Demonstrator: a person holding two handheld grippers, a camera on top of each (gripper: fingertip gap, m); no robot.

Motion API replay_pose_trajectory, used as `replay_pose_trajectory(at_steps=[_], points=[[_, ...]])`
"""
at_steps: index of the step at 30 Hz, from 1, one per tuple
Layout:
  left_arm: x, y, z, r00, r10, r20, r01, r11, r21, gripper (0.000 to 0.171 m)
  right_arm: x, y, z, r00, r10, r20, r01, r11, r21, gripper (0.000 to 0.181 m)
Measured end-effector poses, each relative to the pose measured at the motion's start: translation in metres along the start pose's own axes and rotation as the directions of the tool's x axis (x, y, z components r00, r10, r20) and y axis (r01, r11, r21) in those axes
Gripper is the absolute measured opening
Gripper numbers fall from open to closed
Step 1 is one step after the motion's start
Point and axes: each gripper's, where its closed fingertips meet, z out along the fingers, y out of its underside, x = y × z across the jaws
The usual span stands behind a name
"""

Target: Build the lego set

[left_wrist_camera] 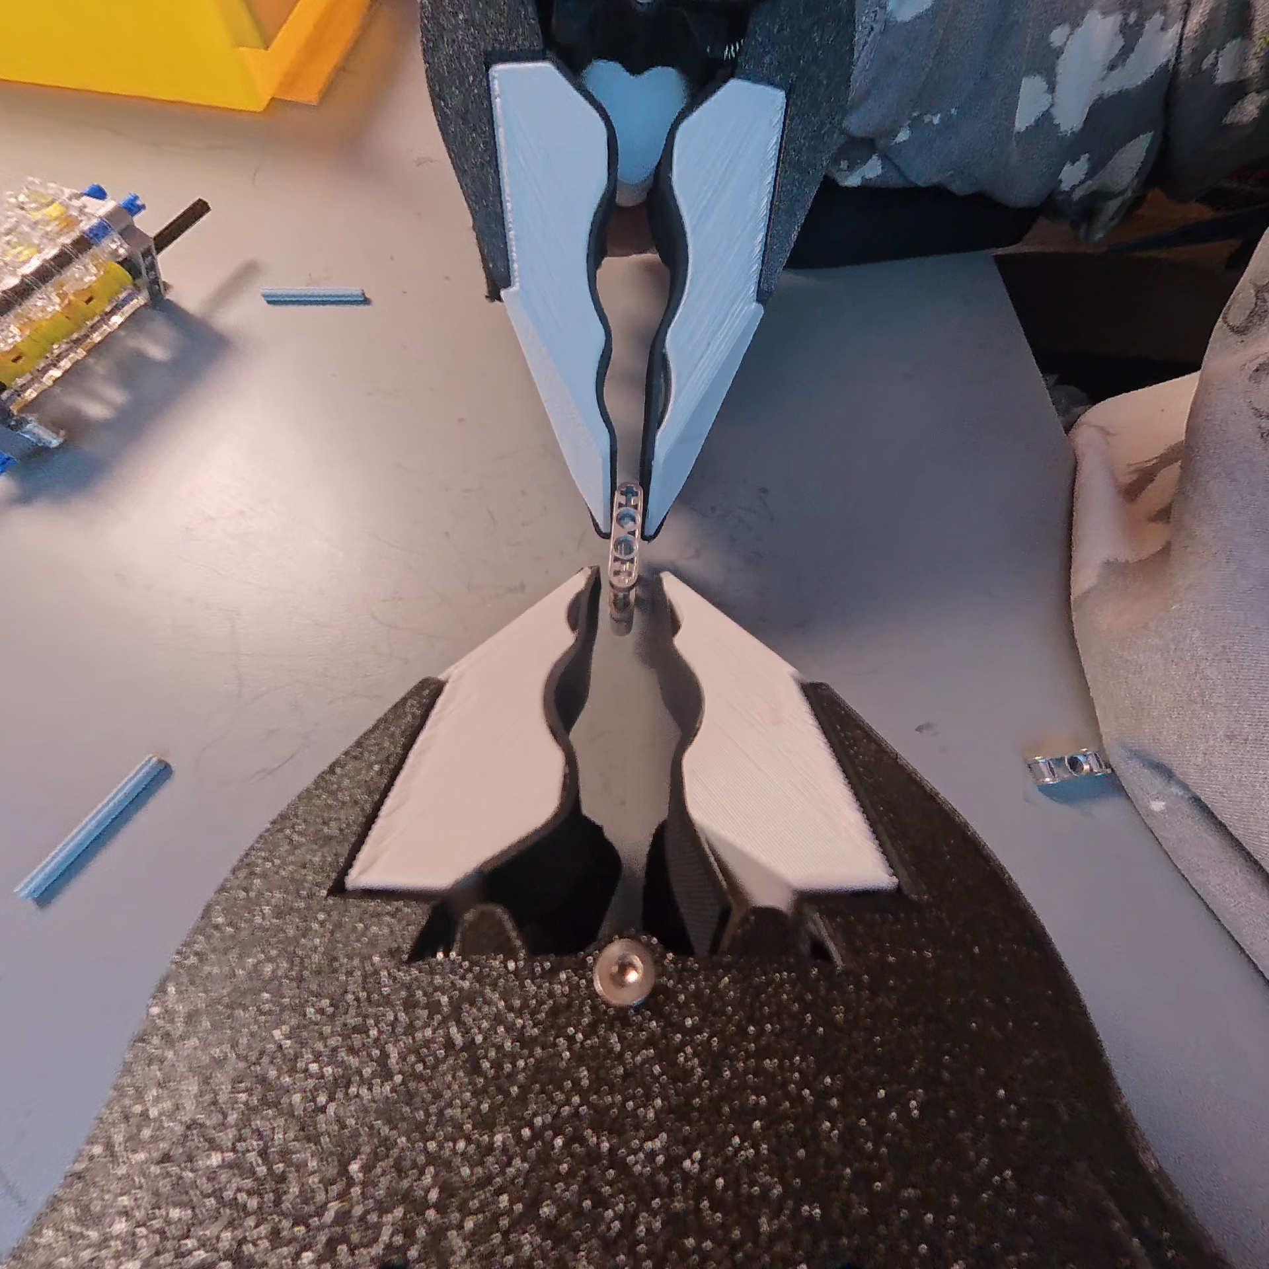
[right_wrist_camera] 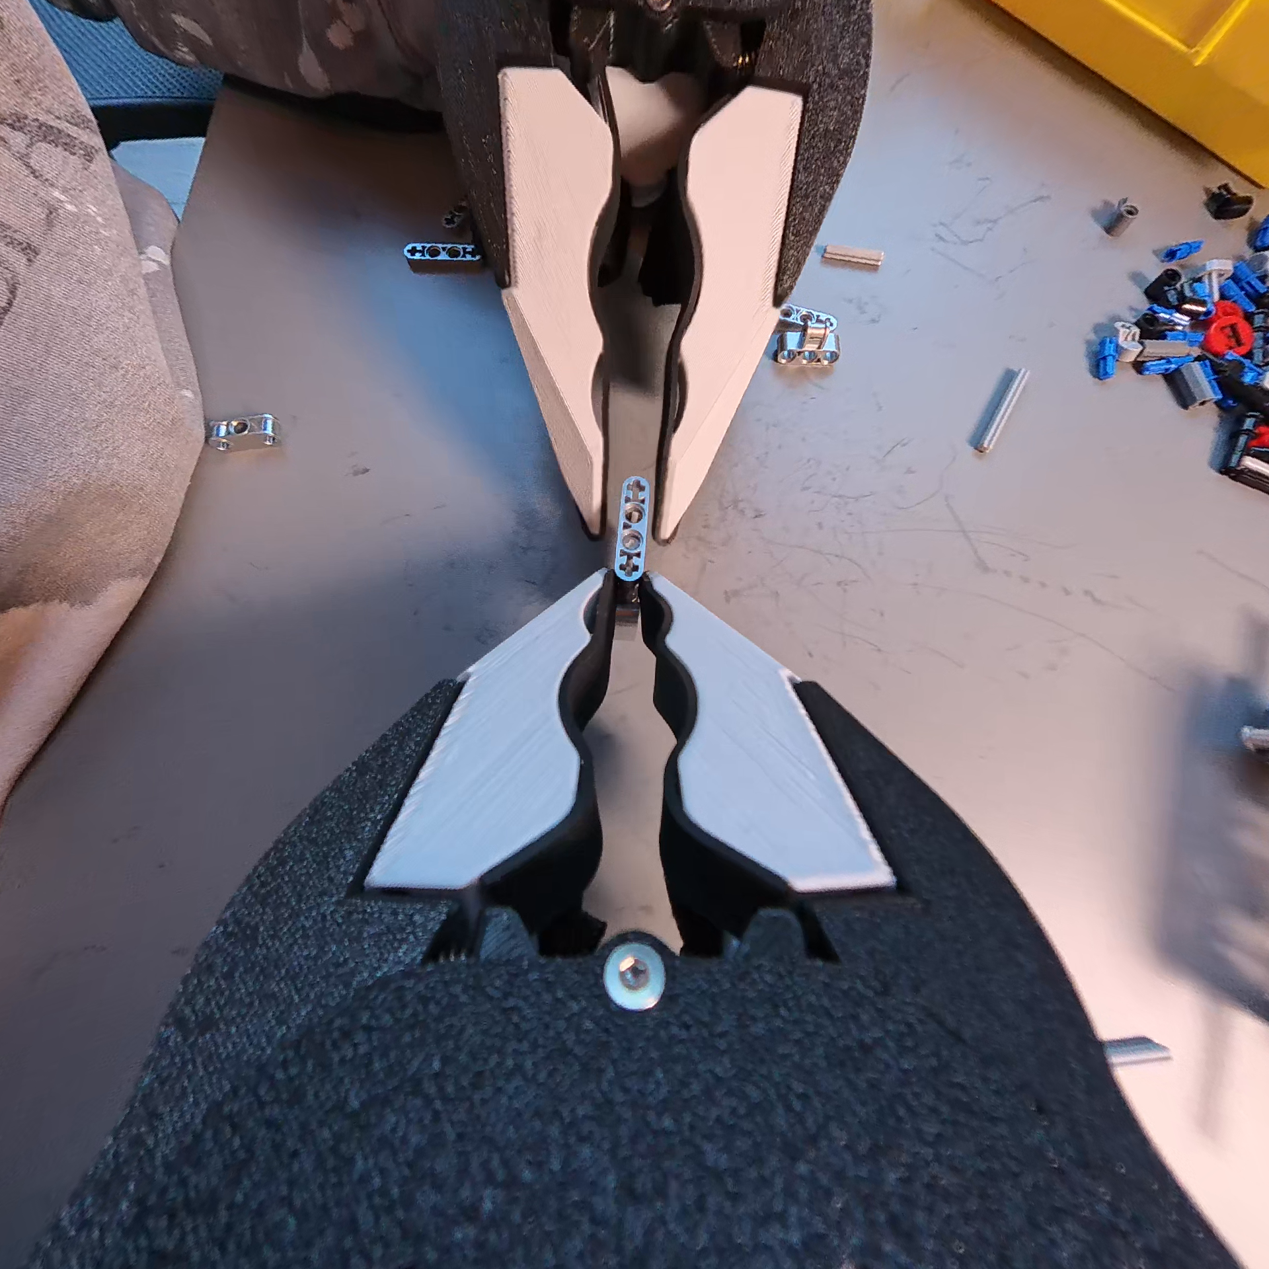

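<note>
Between the two sets of fingertips, above the grey table (left_wrist_camera: 275, 522), a thin grey four-hole beam (left_wrist_camera: 625, 542) is held from both ends.

The right gripper (right_wrist_camera: 626, 584) pinches the beam's near end in its own view, its fingers almost pressed together on it. The left gripper (left_wrist_camera: 623, 594) has its fingers narrowed around the other end; the beam seems to sit on a small grey piece held between them, though the contact is hard to make out. Left of the left gripper lie two blue axles (left_wrist_camera: 93, 827), with a clear and yellow brick assembly (left_wrist_camera: 65, 275) and a yellow bin (left_wrist_camera: 206, 48) farther off. To the right of the right gripper sits a loose pile of blue, black and red parts (right_wrist_camera: 1202, 329). Small grey connectors (right_wrist_camera: 244, 431) lie to its left, near a person's patterned sleeve (right_wrist_camera: 75, 384).
</note>
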Motion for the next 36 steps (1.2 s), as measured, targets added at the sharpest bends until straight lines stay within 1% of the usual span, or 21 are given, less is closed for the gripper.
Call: replay_pose_trajectory(at_steps=[5,6,8,18,22,26,30,32,36], points=[[0.000,-0.010,-0.006,1.000,0.000,0.000,0.000,0.998,0.058,0.013,0.000,0.001,-0.001,1.000,-0.001,-0.002,0.001,1.000,0.001,0.004],[0.000,-0.011,-0.007,1.000,-0.001,0.001,0.001,0.998,0.063,0.011,0.000,0.000,0.000,1.000,-0.001,-0.002,0.001,1.000,0.001,0.004],[0.000,-0.010,-0.006,1.000,0.006,0.005,-0.006,0.999,0.051,0.006,0.000,0.000,0.000,1.000,-0.002,-0.002,0.002,1.000,0.001,0.004],[-0.001,-0.007,-0.004,1.000,0.002,0.010,-0.002,1.000,0.017,0.006,0.001,0.000,0.000,1.000,-0.018,-0.016,0.018,1.000,-0.001,0.005],[-0.001,-0.006,-0.004,1.000,0.003,0.015,-0.003,1.000,0.012,0.006,0.002,-0.005,-0.005,0.999,-0.025,-0.027,0.025,0.999,0.020,0.010],[-0.001,-0.007,-0.003,1.000,0.004,0.018,-0.004,1.000,0.007,0.005,0.003,-0.014,-0.011,0.998,-0.039,-0.052,0.042,0.998,0.050,0.011],[-0.002,-0.007,-0.003,1.000,0.006,0.022,-0.006,1.000,0.002,0.005,0.002,-0.012,-0.011,0.996,-0.057,-0.062,0.059,0.998,0.028,0.010],[-0.001,-0.007,-0.003,1.000,0.008,0.022,-0.008,1.000,0.000,0.005,0.003,-0.009,-0.009,0.996,-0.058,-0.067,0.059,0.998,0.010,0.006],[0.000,-0.007,-0.003,1.000,0.013,0.022,-0.012,1.000,-0.006,0.005,0.001,-0.008,-0.008,0.997,-0.048,-0.056,0.049,0.999,0.010,0.006]])
